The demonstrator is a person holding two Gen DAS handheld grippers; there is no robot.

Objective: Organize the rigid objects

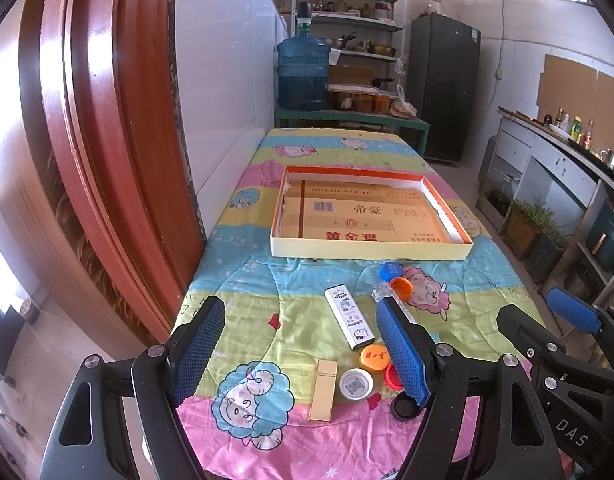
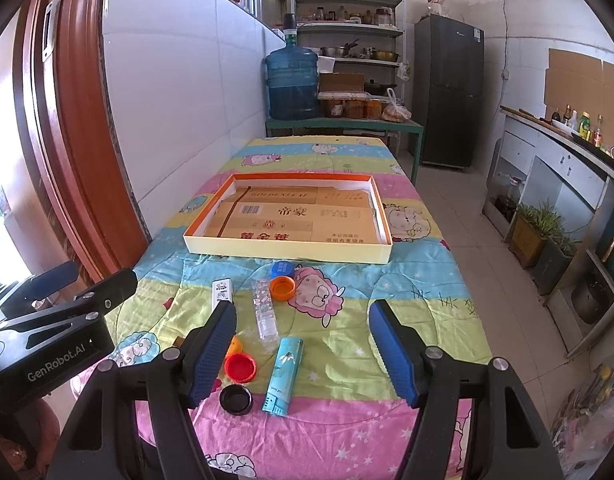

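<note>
Items to sort, all loose on the near half of the cartoon-sheep patterned cloth point(image 2: 411, 320), none yet in the shallow cream cardboard tray with orange inner rim point(image 2: 291, 250), which sits farther back at the middle:

- white printed rectangular case point(image 1: 349, 317), lying flat, near centre.
- gold rectangular lighter-shaped block point(image 1: 323, 390), nearest edge.
- white round cap with printed top point(image 1: 355, 384), just right of the gold block.
- orange flat cap point(image 1: 373, 358) and red round cap point(image 2: 240, 367), close together.
- black round lid point(image 2: 235, 399), near edge.
- teal plastic lighter point(image 2: 282, 376), right of the black lid.
- clear patterned lighter point(image 2: 264, 312), with an upturned orange cap point(image 2: 282, 288) and blue cap point(image 2: 282, 268) at its far end.

My tools: left gripper point(image 1: 303, 354) has its fingers wide apart and holds nothing; right gripper point(image 2: 303, 354) is likewise spread and empty. Both hover over the near cluster.

Risks, as I judge them: the caps crowd each other, so closing on one may nudge or flip a neighbour. Low flat caps may squirt out from the pads. The soft cloth may bunch under a fingertip and drag pieces toward the near edge. The two grippers sit close and could knock together.
</note>
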